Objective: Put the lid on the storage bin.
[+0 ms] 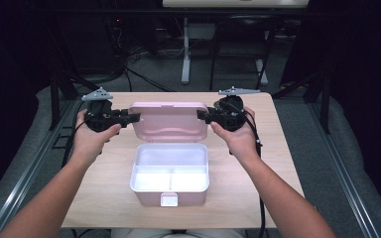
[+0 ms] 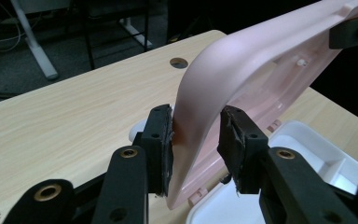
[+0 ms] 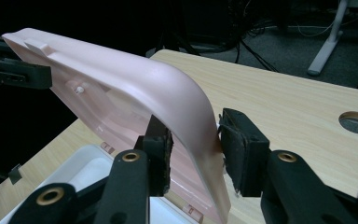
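A pink box stands in the middle of the table with its lid (image 1: 168,121) raised upright behind the white-lined base (image 1: 135,168). My left gripper (image 1: 134,118) straddles the lid's left edge and my right gripper (image 1: 202,117) its right edge. In the left gripper view the lid (image 2: 242,65) passes between the jaws of the left gripper (image 2: 196,140); one pad touches it, the other stands off. In the right gripper view the lid (image 3: 135,79) runs between the jaws of the right gripper (image 3: 193,149); the outer pad just meets it, with slack on the inner side. Both are open.
The wooden table (image 1: 258,163) has bare surface on both sides of the box and a cable hole (image 3: 356,122) near its back edge. The base has a divided white tray (image 2: 307,154) and a front latch (image 1: 169,200). Desk legs (image 1: 185,54) and cables lie on the floor beyond.
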`<state>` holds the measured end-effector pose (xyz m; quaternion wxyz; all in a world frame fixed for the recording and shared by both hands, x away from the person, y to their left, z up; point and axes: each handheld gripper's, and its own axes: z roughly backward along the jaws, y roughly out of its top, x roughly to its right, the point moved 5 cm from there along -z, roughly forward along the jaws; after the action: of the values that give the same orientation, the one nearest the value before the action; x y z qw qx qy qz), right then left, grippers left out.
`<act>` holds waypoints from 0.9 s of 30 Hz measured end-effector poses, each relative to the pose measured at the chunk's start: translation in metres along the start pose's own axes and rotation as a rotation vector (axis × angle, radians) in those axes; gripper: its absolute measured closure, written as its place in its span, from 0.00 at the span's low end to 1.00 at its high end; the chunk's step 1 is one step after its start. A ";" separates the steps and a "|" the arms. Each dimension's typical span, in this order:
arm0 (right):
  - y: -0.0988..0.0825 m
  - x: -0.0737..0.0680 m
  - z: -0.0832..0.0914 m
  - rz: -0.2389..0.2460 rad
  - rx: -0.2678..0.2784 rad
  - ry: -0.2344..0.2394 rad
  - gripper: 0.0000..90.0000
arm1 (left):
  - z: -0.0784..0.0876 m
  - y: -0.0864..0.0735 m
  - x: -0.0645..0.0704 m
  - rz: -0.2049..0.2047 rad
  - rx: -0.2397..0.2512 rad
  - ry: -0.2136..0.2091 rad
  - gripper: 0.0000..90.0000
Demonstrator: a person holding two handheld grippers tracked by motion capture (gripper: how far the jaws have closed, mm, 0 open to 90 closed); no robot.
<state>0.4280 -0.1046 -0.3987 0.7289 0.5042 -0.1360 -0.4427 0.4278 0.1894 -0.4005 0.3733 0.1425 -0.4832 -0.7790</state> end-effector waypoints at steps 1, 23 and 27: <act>0.000 -0.001 0.001 0.005 0.002 0.000 0.70 | 0.001 0.000 0.001 0.000 0.002 -0.004 0.70; -0.016 -0.018 0.035 0.110 0.017 0.034 0.65 | 0.031 -0.009 0.021 -0.059 0.013 -0.014 0.67; -0.019 -0.021 0.038 0.124 0.013 0.044 0.64 | 0.032 -0.011 0.022 -0.063 0.010 -0.019 0.68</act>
<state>0.3817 -0.1141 -0.3927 0.7546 0.5090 -0.1537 -0.3846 0.3892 0.1969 -0.3915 0.3431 0.1520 -0.4860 -0.7893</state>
